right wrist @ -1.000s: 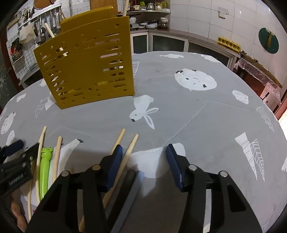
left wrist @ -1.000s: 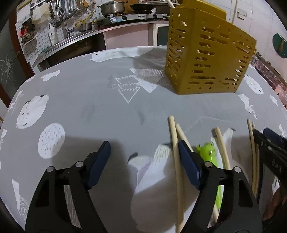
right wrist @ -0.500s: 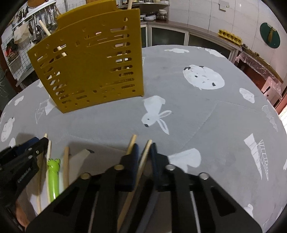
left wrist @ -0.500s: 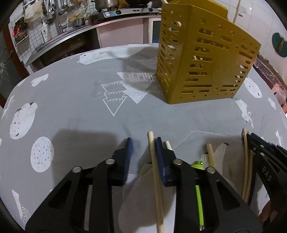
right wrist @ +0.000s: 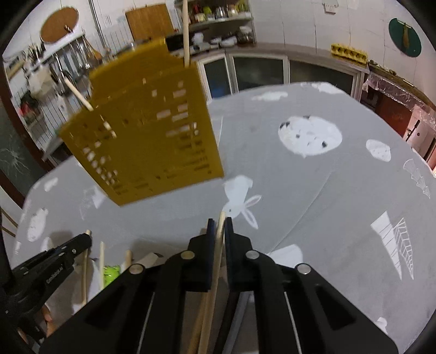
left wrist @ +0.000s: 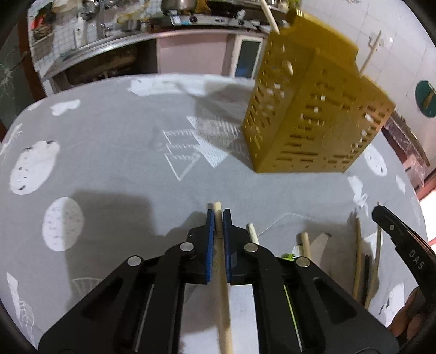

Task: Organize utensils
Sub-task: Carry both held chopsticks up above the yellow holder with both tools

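Two grippers, each just closed on one chopstick. Left gripper (left wrist: 217,215): fingers pinch a chopstick (left wrist: 222,272) whose long axis runs along the fingers, tip just past them. Right gripper (right wrist: 219,224): fingers likewise clamp a chopstick (right wrist: 215,272), tip forward. Loose chopsticks (left wrist: 305,243) and a green utensil (right wrist: 110,273) lie on the table (left wrist: 109,168) between the grippers. Beyond, across bare cloth, stands the yellow holder (left wrist: 313,119), mouth up, already containing sticks; judged nearer the left gripper.

worktop (left wrist: 114,152): grey cloth, white prints | pot (left wrist: 178,4) on stove | green wall disc (right wrist: 404,36)
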Demonstrator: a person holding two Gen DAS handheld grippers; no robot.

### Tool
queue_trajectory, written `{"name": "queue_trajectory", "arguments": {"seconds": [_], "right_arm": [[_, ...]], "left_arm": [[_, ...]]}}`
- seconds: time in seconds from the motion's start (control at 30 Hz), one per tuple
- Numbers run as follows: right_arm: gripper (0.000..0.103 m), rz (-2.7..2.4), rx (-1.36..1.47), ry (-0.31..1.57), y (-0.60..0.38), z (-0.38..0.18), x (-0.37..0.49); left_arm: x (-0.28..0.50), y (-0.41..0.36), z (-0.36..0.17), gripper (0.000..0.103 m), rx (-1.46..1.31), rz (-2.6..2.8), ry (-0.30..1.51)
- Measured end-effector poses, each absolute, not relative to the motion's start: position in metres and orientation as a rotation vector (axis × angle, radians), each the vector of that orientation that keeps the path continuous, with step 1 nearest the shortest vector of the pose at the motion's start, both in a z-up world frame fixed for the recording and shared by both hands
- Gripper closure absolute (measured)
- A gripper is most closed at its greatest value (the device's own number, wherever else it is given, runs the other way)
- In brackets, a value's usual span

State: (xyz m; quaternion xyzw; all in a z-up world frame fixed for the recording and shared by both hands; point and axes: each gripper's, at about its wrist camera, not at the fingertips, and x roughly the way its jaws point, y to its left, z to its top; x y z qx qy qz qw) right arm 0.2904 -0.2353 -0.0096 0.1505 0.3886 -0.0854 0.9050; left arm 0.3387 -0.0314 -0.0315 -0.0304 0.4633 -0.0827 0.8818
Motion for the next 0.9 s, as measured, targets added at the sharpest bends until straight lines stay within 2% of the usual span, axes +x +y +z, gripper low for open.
{"name": "queue_trajectory", "arguments": {"seconds": [0.5,0.9], "right_arm": [[0.097,-0.083,0.305,0.535,-0.245,0.05,0.243],[0.097,-0.042,0.223,0.359,-0.233,0.071,0.194]], "left_arm": [[0.258,-0.005,0.055,0.098,-0.09,-0.165,0.606],[0.207,-0.006,0.07,0.098,-0.045,-0.138,0.452]]}}
